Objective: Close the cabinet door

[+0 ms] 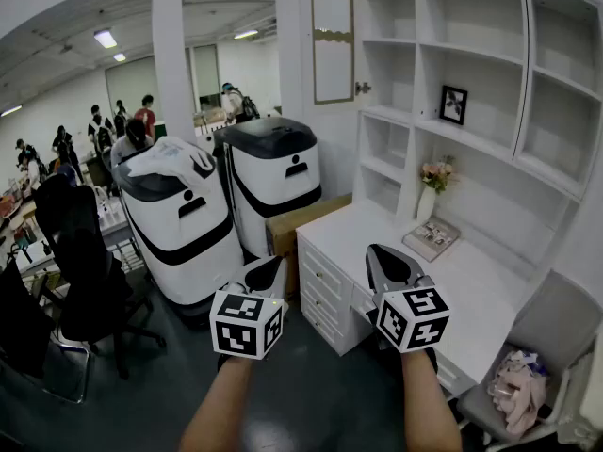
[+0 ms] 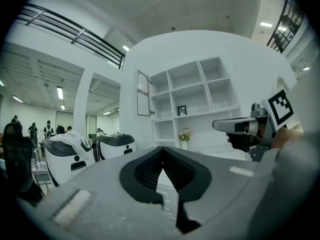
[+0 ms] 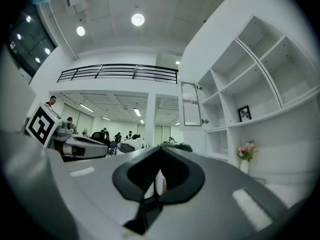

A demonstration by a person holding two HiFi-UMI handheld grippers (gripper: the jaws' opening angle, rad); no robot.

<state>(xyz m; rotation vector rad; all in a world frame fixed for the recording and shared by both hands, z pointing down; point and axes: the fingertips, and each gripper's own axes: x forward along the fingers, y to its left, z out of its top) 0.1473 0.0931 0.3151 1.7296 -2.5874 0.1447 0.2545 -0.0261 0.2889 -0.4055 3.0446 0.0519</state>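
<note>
At the far left a black office chair (image 1: 71, 252) stands in front of people gathered in the open hall. Next come 2 white machines with black tops: the left machine (image 1: 179, 229) and, just beside it, the right machine (image 1: 278, 182). A brown cardboard box (image 1: 303, 222) sits between the right machine and the white desk (image 1: 471, 281).

Low in the middle, 2 bare forearms reach forward. The left gripper (image 1: 267, 273) is held level above the dark floor, its jaws together with nothing in them. The right gripper (image 1: 386, 264), near it by the desk's corner, is likewise closed and empty.

The cabinet door (image 1: 332, 38), with an arched panel, stands swung open at the upper left edge of the white shelving (image 1: 415, 55). It is high above and well apart from both grippers.

Further right are a framed picture (image 1: 453, 104) on a shelf and a vase of flowers (image 1: 431, 188) and a book (image 1: 431, 238) on the desk. A grey chair (image 1: 565, 318) holds pink cloth (image 1: 518, 384).
</note>
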